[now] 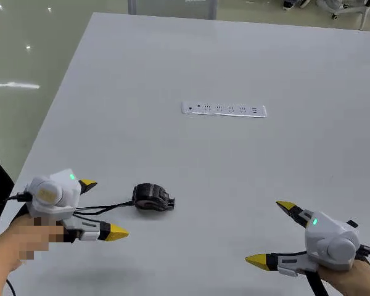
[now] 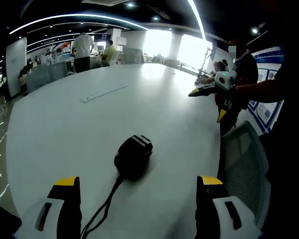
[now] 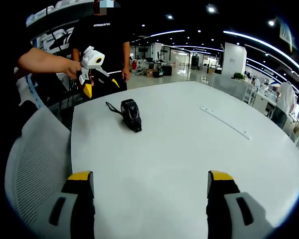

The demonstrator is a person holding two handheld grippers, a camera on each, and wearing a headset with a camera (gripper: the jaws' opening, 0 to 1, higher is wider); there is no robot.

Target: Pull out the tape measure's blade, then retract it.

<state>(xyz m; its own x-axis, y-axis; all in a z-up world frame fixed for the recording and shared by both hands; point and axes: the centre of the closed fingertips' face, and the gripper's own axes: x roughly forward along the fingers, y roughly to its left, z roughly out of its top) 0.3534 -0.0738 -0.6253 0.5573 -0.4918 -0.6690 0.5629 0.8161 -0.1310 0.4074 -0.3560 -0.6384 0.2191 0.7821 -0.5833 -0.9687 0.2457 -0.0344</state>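
- Two bits are hard to make out. The markings on the chunky black tape measure (image 1: 152,197) are too small and blurry to read. Its thin black cord (image 2: 103,211) runs back between the left jaws, and its end is hidden under that gripper.
- Also, the back of the right gripper (image 1: 270,232) is cut off by the head view's bottom edge.
- Count: two white plastic grippers with yellow jaw tips, one tape measure, one cord, one long white power strip (image 1: 224,109).
- Both the left gripper (image 1: 104,208) and the right one have their jaws spread wide and hold nothing.
- The tape measure lies loose on the white table (image 1: 234,172), just off the left gripper at its 3 o'clock. The right gripper sits well apart at the tape's 4 o'clock.
- The power strip is up at the tape's 1 o'clock, well apart.
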